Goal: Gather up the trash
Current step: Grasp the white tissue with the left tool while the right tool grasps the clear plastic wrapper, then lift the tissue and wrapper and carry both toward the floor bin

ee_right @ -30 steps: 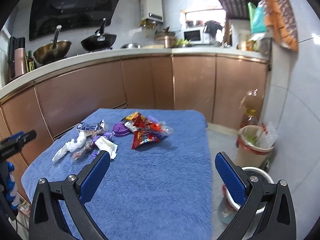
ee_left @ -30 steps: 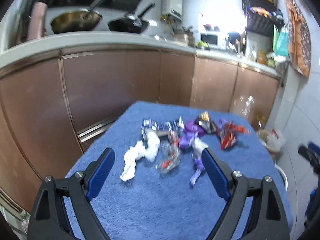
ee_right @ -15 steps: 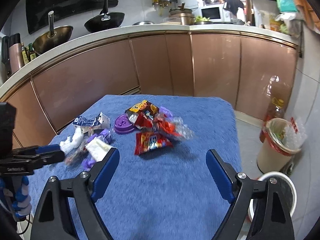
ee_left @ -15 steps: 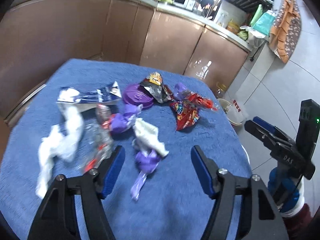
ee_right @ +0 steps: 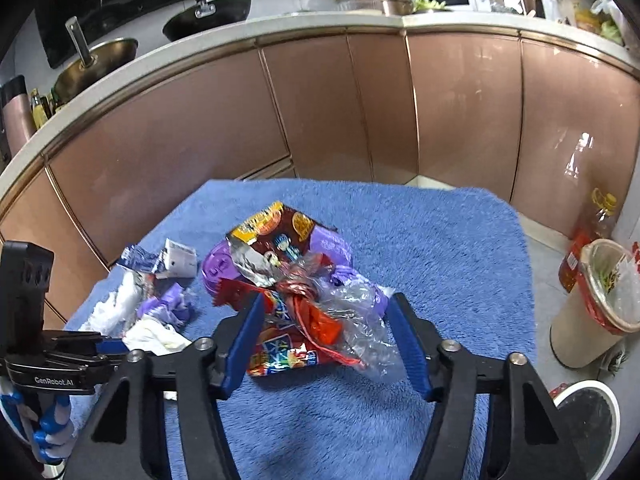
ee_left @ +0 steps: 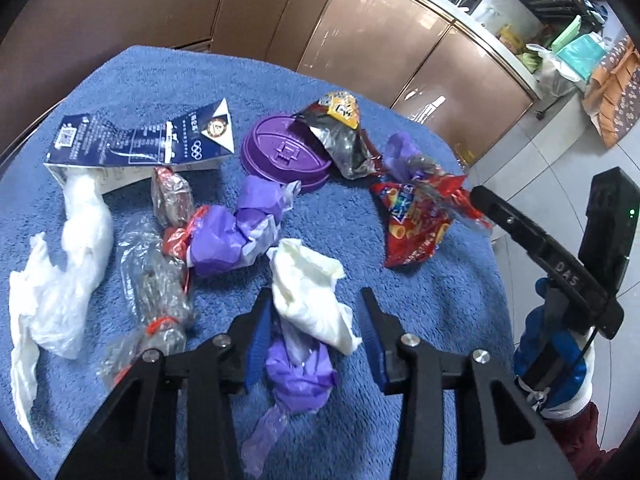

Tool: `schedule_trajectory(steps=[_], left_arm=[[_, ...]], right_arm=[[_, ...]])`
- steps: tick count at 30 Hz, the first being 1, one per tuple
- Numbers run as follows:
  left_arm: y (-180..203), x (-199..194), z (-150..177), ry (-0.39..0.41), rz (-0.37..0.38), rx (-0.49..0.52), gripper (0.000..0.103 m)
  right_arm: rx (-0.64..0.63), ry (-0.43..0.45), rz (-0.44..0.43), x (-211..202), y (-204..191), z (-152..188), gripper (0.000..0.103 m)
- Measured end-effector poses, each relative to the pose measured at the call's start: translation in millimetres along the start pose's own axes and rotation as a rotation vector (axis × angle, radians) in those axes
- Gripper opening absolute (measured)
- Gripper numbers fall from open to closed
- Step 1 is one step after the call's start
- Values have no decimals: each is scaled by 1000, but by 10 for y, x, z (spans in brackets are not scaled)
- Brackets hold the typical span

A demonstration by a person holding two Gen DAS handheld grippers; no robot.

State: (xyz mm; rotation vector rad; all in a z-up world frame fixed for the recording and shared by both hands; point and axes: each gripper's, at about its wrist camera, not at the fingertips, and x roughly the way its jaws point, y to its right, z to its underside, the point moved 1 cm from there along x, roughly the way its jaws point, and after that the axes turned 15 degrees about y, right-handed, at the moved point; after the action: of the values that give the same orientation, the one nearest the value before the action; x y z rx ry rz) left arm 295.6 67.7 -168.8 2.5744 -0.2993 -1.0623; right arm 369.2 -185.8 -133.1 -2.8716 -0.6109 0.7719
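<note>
Trash lies scattered on a blue towel-covered table (ee_left: 420, 312). My left gripper (ee_left: 314, 320) is open, its jaws on either side of a white crumpled paper (ee_left: 308, 292) lying over a purple wrapper (ee_left: 298, 376). My right gripper (ee_right: 326, 320) is open around a red snack packet (ee_right: 284, 344) and a clear plastic wrapper (ee_right: 352, 312). Further off lie a purple lid (ee_left: 280, 152), a foil snack bag (ee_left: 340, 132), a blue carton (ee_left: 136, 140), white tissue (ee_left: 76, 248) and a crushed clear bottle (ee_left: 156, 296).
A lined trash bin (ee_right: 596, 304) stands on the floor right of the table, with an oil bottle (ee_right: 588, 236) behind it and a white round bin (ee_right: 588, 412) nearer. Brown kitchen cabinets (ee_right: 320, 112) run behind the table.
Both grippers have dropped down and forward onto the trash pile. The left now brackets the white paper; the right brackets the red packet. Both jaw gaps have narrowed.
</note>
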Motion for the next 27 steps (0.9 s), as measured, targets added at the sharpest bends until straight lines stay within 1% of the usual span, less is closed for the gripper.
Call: schedule_trajectory(steps=[2, 3, 4, 5, 6, 7, 8, 10, 16, 22, 27], left_arm=[[5, 53, 4, -5, 4, -6, 35], [9, 68, 7, -5, 2, -5, 31], [23, 76, 10, -4, 1, -3, 29], [43, 76, 11, -2, 2, -2, 24], [53, 79, 10, 0, 5, -2, 18], [53, 81, 5, 2, 5, -3, 14], [49, 86, 3, 6, 6, -8, 13], [55, 68, -2, 20, 16, -15, 12], [188, -95, -30, 69, 48, 4, 11], [281, -483, -56, 135, 55, 19, 11], [328, -795, -56, 177, 69, 15, 11]], right_arm=[[-2, -15, -4, 47, 18, 54, 42], [-2, -17, -8, 50, 17, 76, 37], [-3, -19, -15, 45, 10, 104, 26], [-8, -23, -20, 36, -1, 133, 18], [-14, -26, -22, 38, 5, 150, 16], [-20, -28, -28, 26, -9, 174, 13], [-24, -26, -31, 6, -19, 191, 10], [-25, -16, -35, -75, -38, 203, 9], [-13, 35, -49, -422, -102, 124, 9], [-26, 94, -67, -853, -264, 35, 9], [-17, 147, -48, -1280, -286, 20, 9]])
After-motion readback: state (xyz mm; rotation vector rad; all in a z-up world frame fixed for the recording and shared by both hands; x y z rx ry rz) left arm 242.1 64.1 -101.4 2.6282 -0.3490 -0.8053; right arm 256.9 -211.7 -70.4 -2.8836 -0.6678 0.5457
